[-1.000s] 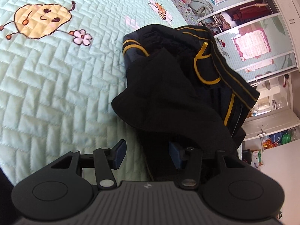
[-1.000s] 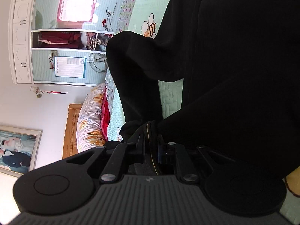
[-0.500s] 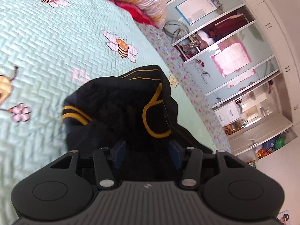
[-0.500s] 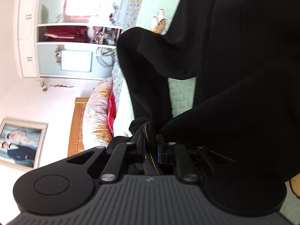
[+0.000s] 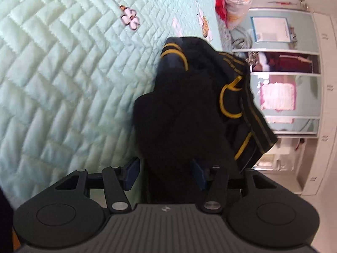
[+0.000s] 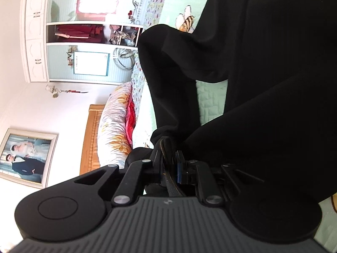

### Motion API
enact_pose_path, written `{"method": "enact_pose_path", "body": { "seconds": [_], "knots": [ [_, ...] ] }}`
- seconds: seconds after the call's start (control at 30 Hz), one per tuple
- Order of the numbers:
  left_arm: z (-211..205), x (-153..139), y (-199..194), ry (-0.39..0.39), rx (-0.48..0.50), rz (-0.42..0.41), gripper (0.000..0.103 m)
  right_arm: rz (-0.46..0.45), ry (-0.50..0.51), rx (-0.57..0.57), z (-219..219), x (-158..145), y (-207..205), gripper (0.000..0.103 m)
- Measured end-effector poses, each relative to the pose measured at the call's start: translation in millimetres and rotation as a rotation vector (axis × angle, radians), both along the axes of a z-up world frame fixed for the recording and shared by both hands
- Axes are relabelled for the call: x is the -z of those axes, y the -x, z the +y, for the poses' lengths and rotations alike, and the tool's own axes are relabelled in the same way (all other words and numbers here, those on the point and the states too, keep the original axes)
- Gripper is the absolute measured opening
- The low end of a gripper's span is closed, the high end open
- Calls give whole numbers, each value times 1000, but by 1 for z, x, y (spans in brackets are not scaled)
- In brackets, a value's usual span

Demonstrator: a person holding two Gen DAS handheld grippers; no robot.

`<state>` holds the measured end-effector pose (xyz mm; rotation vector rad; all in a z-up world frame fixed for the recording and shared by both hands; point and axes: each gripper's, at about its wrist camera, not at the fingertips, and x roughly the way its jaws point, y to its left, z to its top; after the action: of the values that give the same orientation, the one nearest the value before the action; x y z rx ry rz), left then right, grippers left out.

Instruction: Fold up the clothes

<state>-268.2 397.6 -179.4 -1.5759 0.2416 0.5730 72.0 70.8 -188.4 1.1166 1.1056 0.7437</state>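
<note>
Quilted bed (image 5: 63, 84) w/ black garment (image 5: 179, 126) btwn parted left gripper (image 5: 165, 174) pads; right gripper (image 6: 170, 166) clamps its hem.

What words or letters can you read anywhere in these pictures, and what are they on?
"LOVE": dark letters, turned sideways, on the pale wardrobe door, beside the white notice.
White notice on that door: print too small to read.
Pink sheet on the upper door: washed out, unreadable.
Dark curly writing by a red heart: too blurred to read.
Black garment with yellow stripes: no words visible.
</note>
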Motion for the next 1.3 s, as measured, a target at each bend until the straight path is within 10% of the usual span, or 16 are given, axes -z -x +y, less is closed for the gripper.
{"method": "enact_pose_path", "body": {
  "seconds": [0.07, 0.17, 0.6, 0.87, 1.1, 1.23, 1.3],
  "knots": [
    [5, -8, -4, -36, 9, -11, 18, 7, 3, -1, 1, 2, 0, 15],
    [11, -16, -9, -67, 32, -20, 0, 18, 9, 3, 0, 5, -1, 16],
    [44, -77, -93, -316, 132, -123, 0, 15, -28, 1, -2, 0, -6, 16],
    [63, -19, -169, -220, 238, 84, 0, -20, -82, -6, -5, -12, -7, 16],
    [65, -8, -231, -243, 361, 309, 9, -219, -112, -38, -10, -47, 3, 16],
    [56, -13, -213, -296, 376, 275, 26, -415, -63, -64, -21, -84, 8, 19],
    [52, -21, -199, -341, 373, 237, 36, -524, 13, -95, -15, -101, 14, 51]
  ]
}}
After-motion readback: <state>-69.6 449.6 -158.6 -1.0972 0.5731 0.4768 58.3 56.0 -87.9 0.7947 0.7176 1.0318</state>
